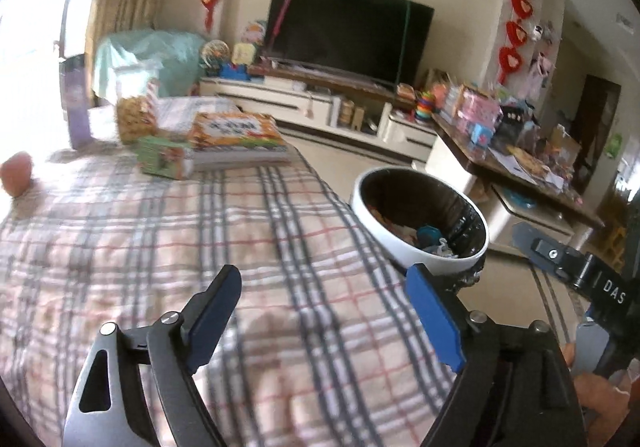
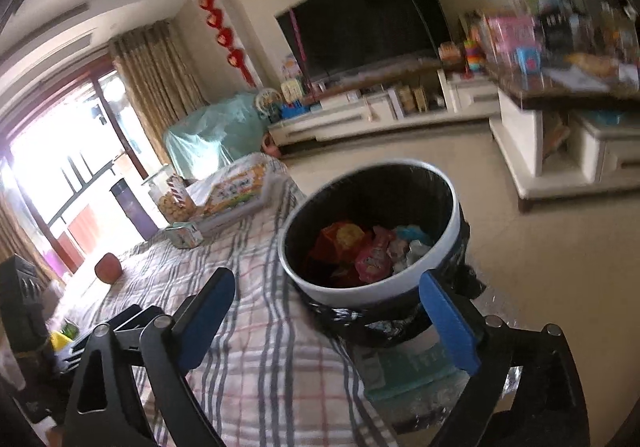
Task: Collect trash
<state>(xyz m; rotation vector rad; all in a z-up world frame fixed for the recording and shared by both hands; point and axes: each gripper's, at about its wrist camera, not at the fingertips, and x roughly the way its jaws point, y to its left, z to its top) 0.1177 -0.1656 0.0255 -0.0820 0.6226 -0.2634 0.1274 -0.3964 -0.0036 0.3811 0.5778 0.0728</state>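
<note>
Both my left gripper [image 1: 326,321] and right gripper [image 2: 328,323] gape empty. The lined trash bin [image 2: 372,289] sits just ahead-right; I'd sweep the plaid tablecloth [image 1: 160,247] for leftover wrappers.

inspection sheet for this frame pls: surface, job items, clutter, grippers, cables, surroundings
Surface: plaid cloth, bare in front of both grippers.
Job's things: trash bin, black liner, wrappers inside, beside the cloth's edge.
Clutter: books, snack jar, small box at far end.
Grippers: left gripper open, empty; right gripper open, empty.
Cables: nothing seen.
Surroundings: TV, TV cabinet, cluttered side table, curtains.
</note>
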